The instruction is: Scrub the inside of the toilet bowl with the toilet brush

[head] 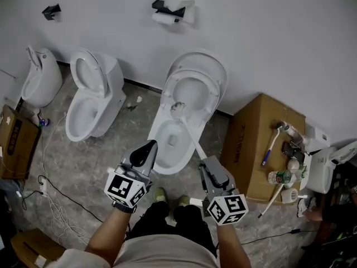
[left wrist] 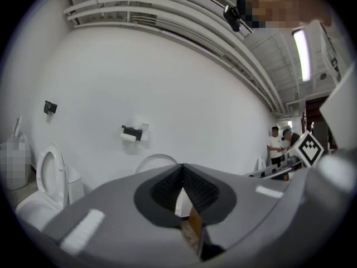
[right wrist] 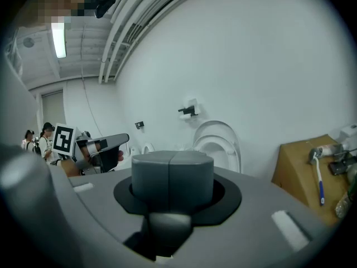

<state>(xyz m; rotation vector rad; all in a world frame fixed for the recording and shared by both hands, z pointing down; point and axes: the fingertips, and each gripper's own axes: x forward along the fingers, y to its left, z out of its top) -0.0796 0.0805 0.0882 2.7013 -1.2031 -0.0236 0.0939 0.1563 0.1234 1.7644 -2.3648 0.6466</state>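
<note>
1. Right gripper is clenched. Its own view shows the jaws pressed together, and from the head view the brush handle runs straight out of its tip, so I read it as gripping the handle end.
2. Brush head sits high at the back of the middle bowl, just under the raised seat. I can't tell whether the bristles touch porcelain.
3. Left gripper is closed tip to tip on nothing and hovers over the bowl's near rim.
4. Risk one: with a long handle pinched at its far end, a hard scrub could twist it in the jaws or lever it loose.
5. Risk two: with the head so high, a quick stroke could hop the rim and flick water out.
6. Risk three: there are cables on the floor to the left, and a sidestep could snag them.
</note>
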